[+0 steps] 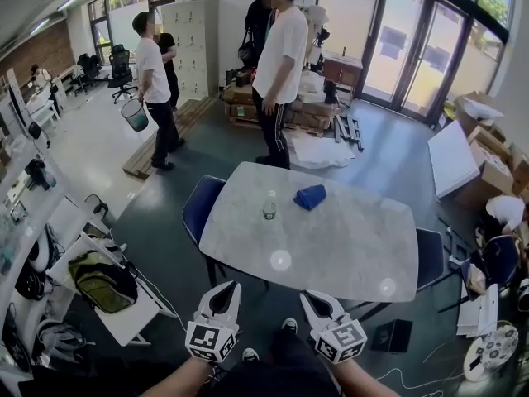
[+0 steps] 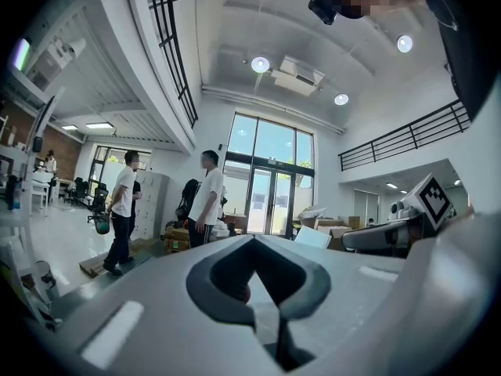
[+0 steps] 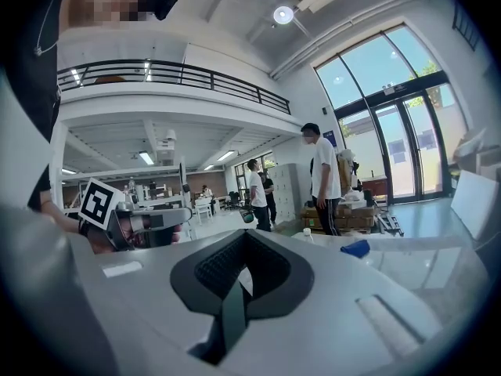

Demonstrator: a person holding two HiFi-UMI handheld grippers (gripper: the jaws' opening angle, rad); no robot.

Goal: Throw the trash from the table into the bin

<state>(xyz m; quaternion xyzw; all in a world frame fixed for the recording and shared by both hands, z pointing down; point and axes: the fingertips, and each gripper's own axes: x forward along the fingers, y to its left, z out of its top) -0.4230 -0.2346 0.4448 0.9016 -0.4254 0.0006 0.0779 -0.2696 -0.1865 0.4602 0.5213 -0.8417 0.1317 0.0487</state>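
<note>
The head camera looks forward and steeply down at the pale marbled rounded worktop (image 1: 347, 255) from a short way back, with the left gripper (image 1: 221, 294) and right gripper (image 1: 321, 303) close at lower centre. The left gripper camera sits low, right behind its dark grey fingers (image 2: 223, 288), facing level across the room. The right one does likewise behind its fingers (image 3: 270, 276). All three views share the distant standing person in a white T-shirt (image 1: 281, 56) and the tall glass doors (image 1: 413, 48).

Blue chair (image 1: 197, 208) half hidden under table (image 1: 355, 251)
</note>
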